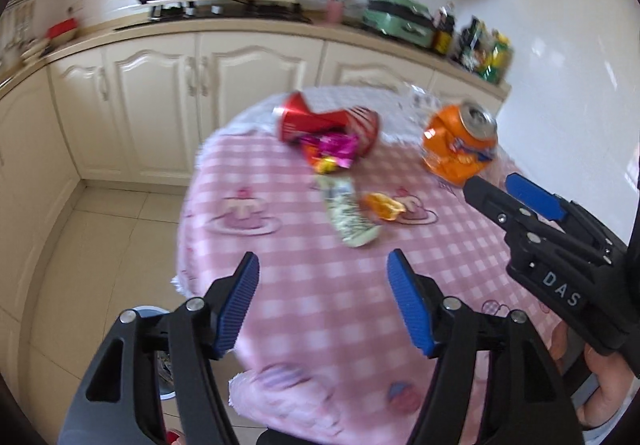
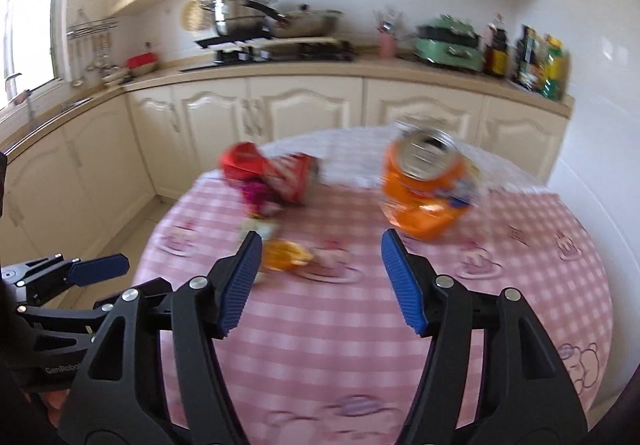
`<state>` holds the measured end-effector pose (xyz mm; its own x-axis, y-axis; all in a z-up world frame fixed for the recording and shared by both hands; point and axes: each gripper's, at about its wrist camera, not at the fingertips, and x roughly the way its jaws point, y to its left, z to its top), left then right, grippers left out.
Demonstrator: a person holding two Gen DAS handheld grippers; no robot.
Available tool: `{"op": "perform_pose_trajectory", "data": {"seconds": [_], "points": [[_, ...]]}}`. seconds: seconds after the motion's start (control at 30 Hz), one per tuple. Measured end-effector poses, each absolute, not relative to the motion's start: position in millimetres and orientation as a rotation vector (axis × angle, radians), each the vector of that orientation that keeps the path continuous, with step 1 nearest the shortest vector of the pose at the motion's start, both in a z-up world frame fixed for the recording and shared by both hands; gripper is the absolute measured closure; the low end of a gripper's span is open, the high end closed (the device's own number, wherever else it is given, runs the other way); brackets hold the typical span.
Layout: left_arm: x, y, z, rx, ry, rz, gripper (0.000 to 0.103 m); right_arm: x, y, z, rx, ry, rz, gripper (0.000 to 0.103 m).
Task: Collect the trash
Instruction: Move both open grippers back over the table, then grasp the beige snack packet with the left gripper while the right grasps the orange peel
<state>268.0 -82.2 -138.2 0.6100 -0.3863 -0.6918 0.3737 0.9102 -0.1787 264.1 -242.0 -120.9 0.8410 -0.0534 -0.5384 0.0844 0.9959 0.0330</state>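
Item 1, left hand-held gripper (image 1: 322,265): jaws wide, nothing between them, hanging over the near part of the table (image 1: 460,257) at lower centre of the left view.

Item 2, right hand-held gripper (image 2: 320,245): jaws wide, nothing held, low centre of the right view. The orange can lies just beyond its right finger.

Item 3, trash on the pink checked cloth:
- crushed orange soda can (image 1: 460,143), right of centre, tilted, pull-tab top toward the camera
- crushed red can (image 1: 326,121), on its side at the far edge, upper centre
- magenta foil wrapper (image 1: 332,151), touching the red can's near side
- pale green printed wrapper (image 1: 350,215), centre
- small orange scrap (image 1: 383,206), just beside the pale wrapper

Item 4, handling note, my judgement: I read the step as the approach to a first pick, the orange can for the right side. I would close across the dented waist, not the rim, and squeeze gently, since thin crushed metal may skid on the cloth. I would pinch flat wrappers from an edge.

Item 5, view differences: only the left view shows a pale round rim (image 1: 152,311) on the floor at lower left, perhaps a bin, though I cannot confirm it. Only the right view shows the window (image 2: 28,5) and sink corner at upper left. Both views are motion-blurred.
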Motion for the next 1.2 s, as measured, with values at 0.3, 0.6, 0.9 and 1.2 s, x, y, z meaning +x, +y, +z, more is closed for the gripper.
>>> {"op": "perform_pose_trajectory", "data": {"seconds": [0.3,0.6,0.9,1.2], "points": [[310.9,-132.1,-162.8,0.102,0.888,-0.381,0.038,270.8,-289.6,-139.6,0.160,0.632,-0.061,0.038],[325.4,-147.6,-169.2,0.194,0.886,-0.339,0.066,286.8,-288.8,-143.0,0.159,0.675,-0.036,0.035],[307.2,-122.2,-161.1,0.132,0.851,-0.381,0.085,305.9,-250.8,-147.5,0.069,0.740,0.013,0.035],[289.1,-70.2,-146.0,0.042,0.795,-0.353,0.087,345.9,-210.9,-162.5,0.042,0.852,0.072,0.036]]}}
